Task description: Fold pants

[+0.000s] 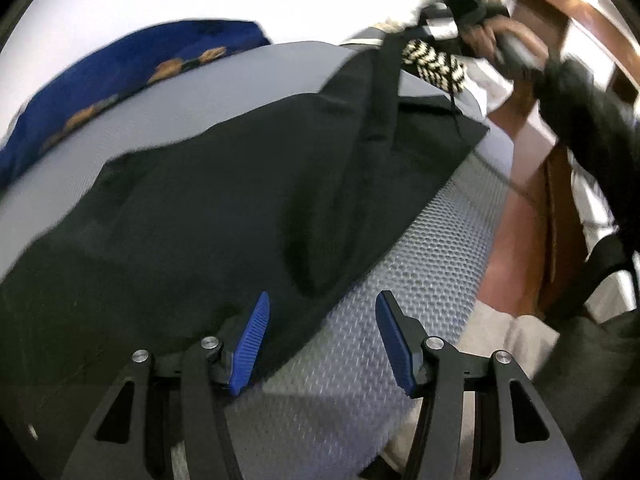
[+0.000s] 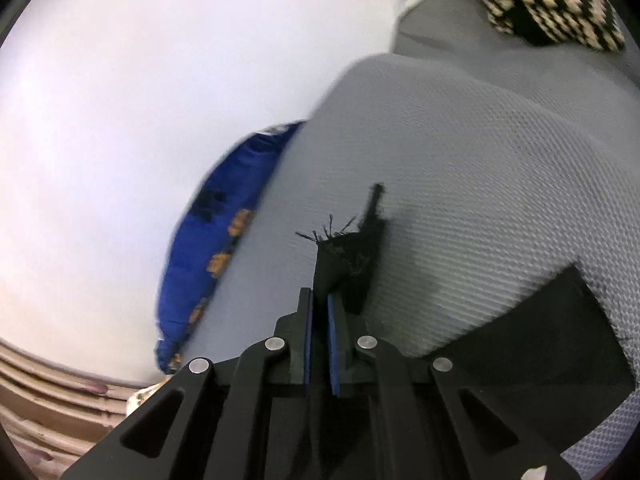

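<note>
Closest in, the right gripper (image 2: 319, 304) has its blue pads pinched on a frayed hem corner of the black pants (image 2: 348, 256), loose threads sticking out just past the tips. I'd say it grips that corner to carry one leg end over the rest of the garment. Off to that gripper's right and a little below it, another dark panel of the same cloth lies flat on the grey mattress (image 2: 480, 168).

The left gripper (image 1: 322, 340) hangs with its jaws spread and nothing between them. Its left pad sits over the near edge of the pants (image 1: 208, 208), its right pad over bare mesh mattress (image 1: 420, 260). It looks poised to take or pin that edge as an anchor for the fold, though whether the pad touches cloth I cannot tell.

Ahead of the left gripper the pants spread wide across the bed, and a strip of them rises taut to the upper right, where a hand (image 1: 484, 36) holds the other tool. That area is badly blurred, so the grip itself cannot be read from there. Beside it sits a black-and-cream zigzag knit (image 1: 436, 62), partly cut off.

Farthest out, a blue patterned pillow (image 1: 120, 80) lies against the pale wall. The waistband is nowhere identifiable, and the pants run out of frame at the left.
</note>
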`<action>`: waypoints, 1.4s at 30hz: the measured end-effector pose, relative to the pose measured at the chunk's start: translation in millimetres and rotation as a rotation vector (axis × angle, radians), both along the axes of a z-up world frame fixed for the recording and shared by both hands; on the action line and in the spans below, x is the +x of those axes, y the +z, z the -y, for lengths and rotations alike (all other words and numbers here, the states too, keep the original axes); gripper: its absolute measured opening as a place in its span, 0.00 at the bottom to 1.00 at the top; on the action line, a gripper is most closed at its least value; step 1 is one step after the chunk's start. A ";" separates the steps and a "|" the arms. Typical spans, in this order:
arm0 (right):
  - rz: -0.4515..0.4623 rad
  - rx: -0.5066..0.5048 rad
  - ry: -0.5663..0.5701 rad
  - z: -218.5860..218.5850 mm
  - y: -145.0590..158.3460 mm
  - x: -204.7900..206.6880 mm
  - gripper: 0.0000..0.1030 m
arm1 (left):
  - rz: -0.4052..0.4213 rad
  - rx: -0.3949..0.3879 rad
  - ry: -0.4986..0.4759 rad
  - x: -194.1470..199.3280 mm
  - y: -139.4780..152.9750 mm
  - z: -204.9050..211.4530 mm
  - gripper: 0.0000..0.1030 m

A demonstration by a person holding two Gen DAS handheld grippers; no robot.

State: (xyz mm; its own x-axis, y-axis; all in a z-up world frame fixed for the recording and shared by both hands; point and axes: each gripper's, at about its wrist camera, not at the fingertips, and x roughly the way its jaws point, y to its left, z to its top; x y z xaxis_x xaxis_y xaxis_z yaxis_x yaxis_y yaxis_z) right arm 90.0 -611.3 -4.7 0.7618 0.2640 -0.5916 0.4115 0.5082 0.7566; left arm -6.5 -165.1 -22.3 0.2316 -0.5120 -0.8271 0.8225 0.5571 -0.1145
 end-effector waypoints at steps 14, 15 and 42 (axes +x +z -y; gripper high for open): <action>0.178 -0.165 0.095 -41.9 134.2 16.0 0.03 | 0.060 -0.023 0.078 32.7 12.8 11.4 0.08; 0.178 -0.166 0.097 -42.8 135.1 16.6 0.03 | 0.044 -0.039 0.087 36.9 15.3 8.8 0.07; -0.252 0.031 -0.293 44.3 -105.7 -189.0 0.04 | -0.068 0.000 -0.065 36.1 -19.2 37.0 0.08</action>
State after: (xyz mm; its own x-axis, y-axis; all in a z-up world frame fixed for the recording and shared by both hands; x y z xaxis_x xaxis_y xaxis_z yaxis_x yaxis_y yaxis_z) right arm -99.0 -655.6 -110.4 0.6392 0.0776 -0.7651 0.7110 0.3195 0.6264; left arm 29.6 -202.0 -41.6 0.1415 -0.5241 -0.8398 0.8472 0.5029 -0.1710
